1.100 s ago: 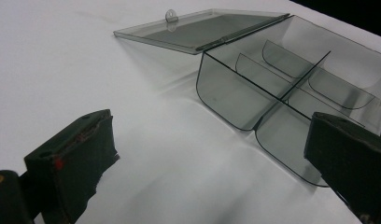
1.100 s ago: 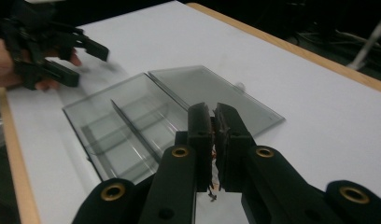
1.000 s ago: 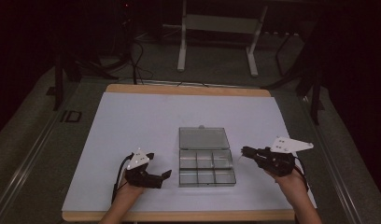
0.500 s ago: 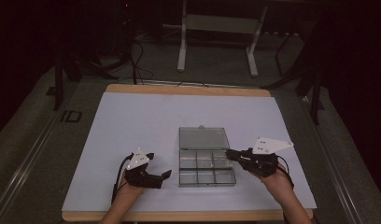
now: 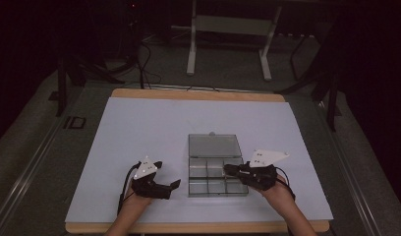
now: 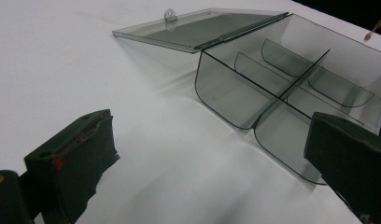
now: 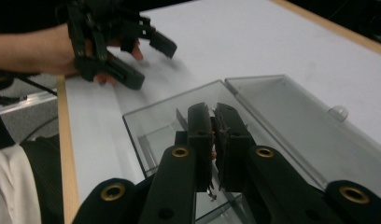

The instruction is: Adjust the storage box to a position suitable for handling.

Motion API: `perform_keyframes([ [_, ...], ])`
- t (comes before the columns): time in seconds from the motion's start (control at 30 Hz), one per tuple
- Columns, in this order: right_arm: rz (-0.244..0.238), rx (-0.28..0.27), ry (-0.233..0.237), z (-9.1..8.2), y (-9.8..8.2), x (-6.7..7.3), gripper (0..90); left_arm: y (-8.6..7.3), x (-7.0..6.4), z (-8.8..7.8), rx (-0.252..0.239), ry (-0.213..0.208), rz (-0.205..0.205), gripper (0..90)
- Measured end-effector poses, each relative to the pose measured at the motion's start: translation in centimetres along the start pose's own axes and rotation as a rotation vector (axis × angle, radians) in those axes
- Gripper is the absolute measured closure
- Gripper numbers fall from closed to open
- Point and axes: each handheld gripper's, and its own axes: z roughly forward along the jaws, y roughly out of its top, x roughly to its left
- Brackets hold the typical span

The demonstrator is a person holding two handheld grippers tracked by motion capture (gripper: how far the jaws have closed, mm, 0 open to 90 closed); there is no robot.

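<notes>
One white table [image 5: 139, 128] in a dark room.

The open box [image 5: 217, 171] sits on the table [image 5: 139, 128]. Its lid [image 5: 213, 145] lies flat behind it. The left gripper [image 5: 161, 178] is left of the box, and the right gripper [image 5: 229, 169] is over it.

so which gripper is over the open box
The right gripper, shut, reaches over the compartment box; the left gripper, open, sits beside it on the table.
</notes>
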Motion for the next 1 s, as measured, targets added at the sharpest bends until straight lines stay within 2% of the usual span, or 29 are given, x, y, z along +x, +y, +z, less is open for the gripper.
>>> perform_keyframes([
  [0.43, 0.032, 0.072, 0.02, 2.5, -2.7, -0.3, 85.7, 0.0, 0.0, 0.0, -0.001, -0.001, 0.001, 2.7],
  [0.63, 0.033, 0.118, 0.011, 3.4, -3.8, -0.5, 85.7, -0.1, -0.1, 0.0, -0.001, -0.001, 0.003, 2.7],
  [1.0, 0.038, 0.163, 0.016, 4.3, -4.6, -0.7, 85.3, -0.1, -0.1, 0.0, 0.001, 0.001, 0.009, 2.7],
])
